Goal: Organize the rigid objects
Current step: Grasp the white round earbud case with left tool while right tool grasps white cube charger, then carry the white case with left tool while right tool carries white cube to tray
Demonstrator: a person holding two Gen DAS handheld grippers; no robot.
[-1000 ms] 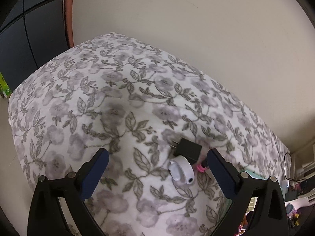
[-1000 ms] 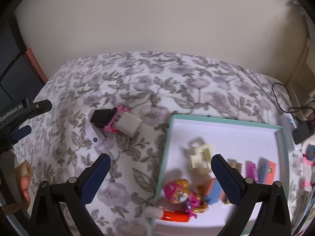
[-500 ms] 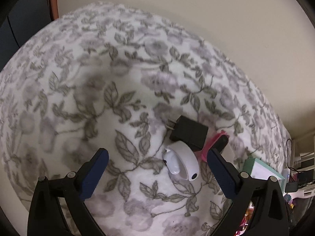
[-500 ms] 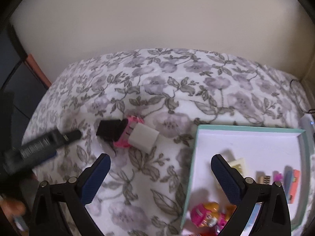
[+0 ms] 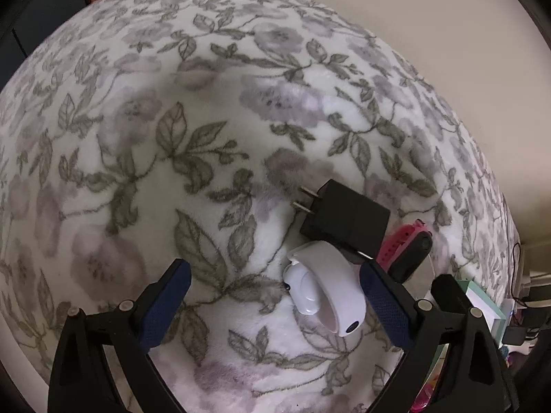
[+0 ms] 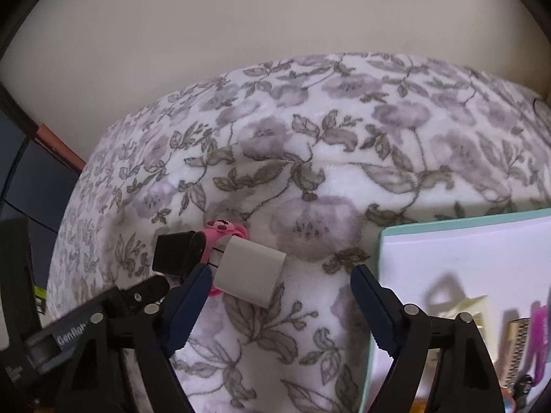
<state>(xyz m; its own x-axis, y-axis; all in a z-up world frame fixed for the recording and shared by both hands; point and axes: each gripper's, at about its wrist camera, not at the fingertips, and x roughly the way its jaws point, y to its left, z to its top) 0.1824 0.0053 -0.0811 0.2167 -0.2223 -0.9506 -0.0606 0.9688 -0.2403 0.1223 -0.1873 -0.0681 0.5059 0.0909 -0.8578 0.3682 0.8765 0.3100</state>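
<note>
Nearest in the left wrist view, the left gripper [image 5: 273, 284] stands with its blue-padded jaws wide apart over the floral blanket [image 5: 144, 158], nothing pressed between them. Between the jaws, toward the right one, a white rounded gadget [image 5: 327, 290] with a small dark lens lies on the fleece at lower centre-right of the frame. Just beyond it and touching it sits a black plug adapter [image 5: 344, 218], its two prongs pointing to the upper left. To the right of that, a pink clip [image 5: 403, 241] lies partly under a black gripper finger that reaches in from the right edge.

In the right wrist view, the right gripper [image 6: 280, 284] is open with nothing clamped; its jaws have just been closing somewhat. A white charger cube [image 6: 249, 273] lies just beside the left jaw, between the two. Beyond it, touching, is the pink clip [image 6: 220, 232], with the black plug adapter [image 6: 175, 253] at its left. At the right edge lies a mint-rimmed tray [image 6: 378, 244] holding blurred small items, a cream hair claw [image 6: 461, 304] among them. Farthest off is the plain wall [image 6: 241, 27]
</note>
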